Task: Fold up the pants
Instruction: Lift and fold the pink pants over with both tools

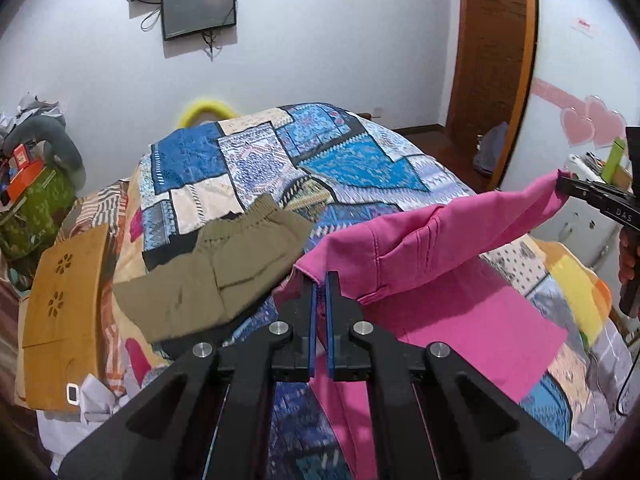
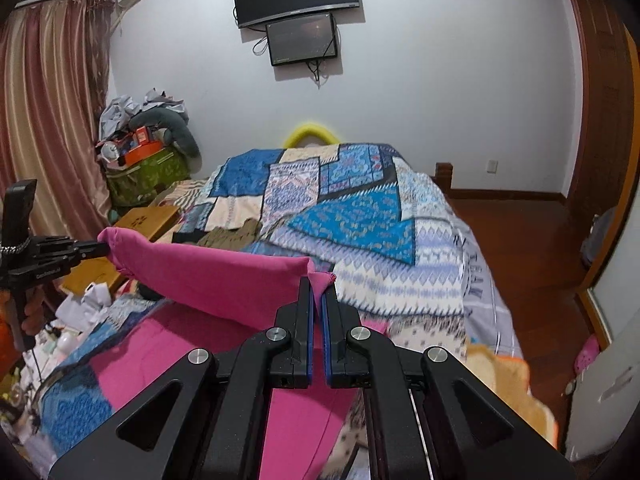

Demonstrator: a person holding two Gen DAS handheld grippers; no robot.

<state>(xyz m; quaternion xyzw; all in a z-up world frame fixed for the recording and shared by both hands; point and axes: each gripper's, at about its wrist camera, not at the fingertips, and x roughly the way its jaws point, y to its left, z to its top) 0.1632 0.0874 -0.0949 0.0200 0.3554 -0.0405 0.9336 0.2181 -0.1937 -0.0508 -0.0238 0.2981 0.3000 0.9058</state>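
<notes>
A: Pants (image 1: 432, 248) hang between the two claws, pink ones, lifted above the near part of the bed (image 1: 248, 168) with the lower half draping onto the quilt.

B: And the grips?

A: Left gripper (image 1: 319, 280) is pressed together on one end of the raised edge; right gripper (image 2: 317, 282) pinches the other end, a little tuft of cloth poking past its tips.

B: So how do I do this fold well?

A: Keep the edge taut between both hands and level (a sag would likely put a crease in crooked), then, I'd judge, carry it over the draped half and lay it down so the edges meet.

B: Which way does it run?

A: The held edge runs across the bed, side to side; the long axis falls from that edge down toward the near edge of the bed.

B: Anything in the way?

A: Olive shorts (image 1: 224, 268) lie just beside, toward the left edge. Stay off them.
</notes>
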